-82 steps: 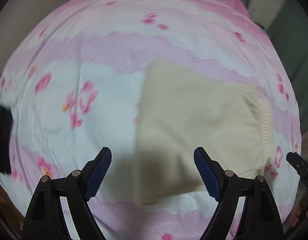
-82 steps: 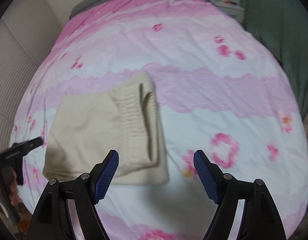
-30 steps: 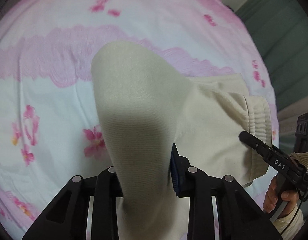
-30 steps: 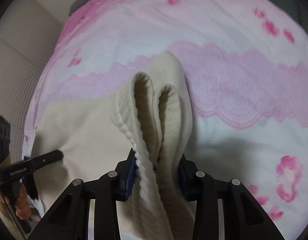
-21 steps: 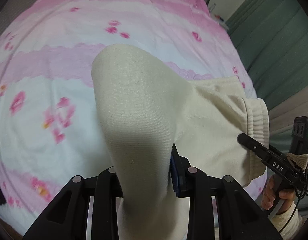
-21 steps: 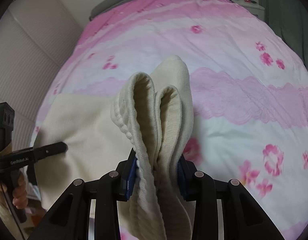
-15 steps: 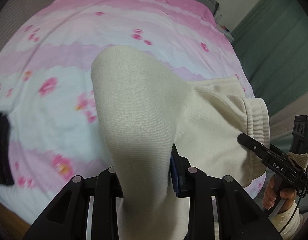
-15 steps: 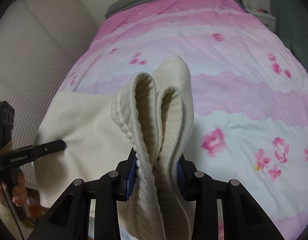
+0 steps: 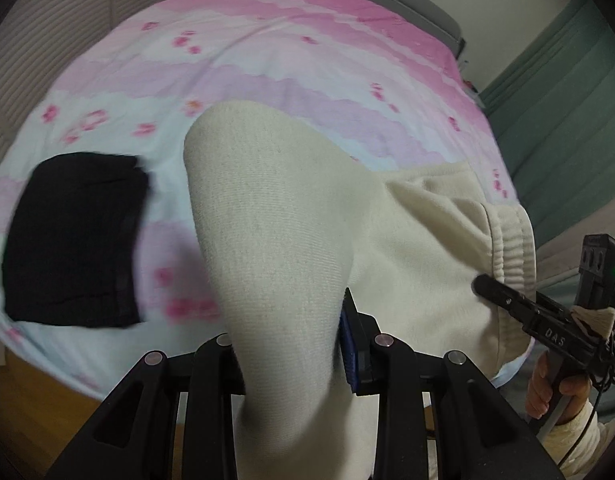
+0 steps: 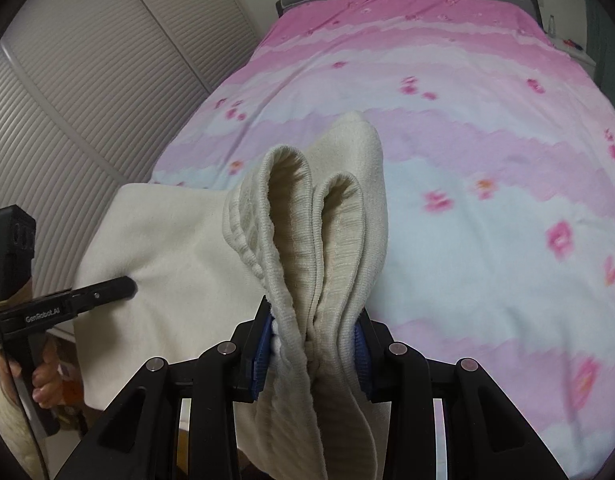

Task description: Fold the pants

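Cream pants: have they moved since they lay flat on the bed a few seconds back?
Yes. The cream pants are off the pink bedspread, clamped in both grippers, near its foot beside the black garment.

Matt knit pants (ribbed waistband), smooth cotton bedspread.

Cream pants folded, hanging bunched above the bed; ribbed waistband apparently doubled.

Both grippers, the left gripper and the right gripper, are black with silver screws and blue ribbed jaws. One reads "GenRobot.AI", the other "DAS". Cream knit sleeves cover the wrists.
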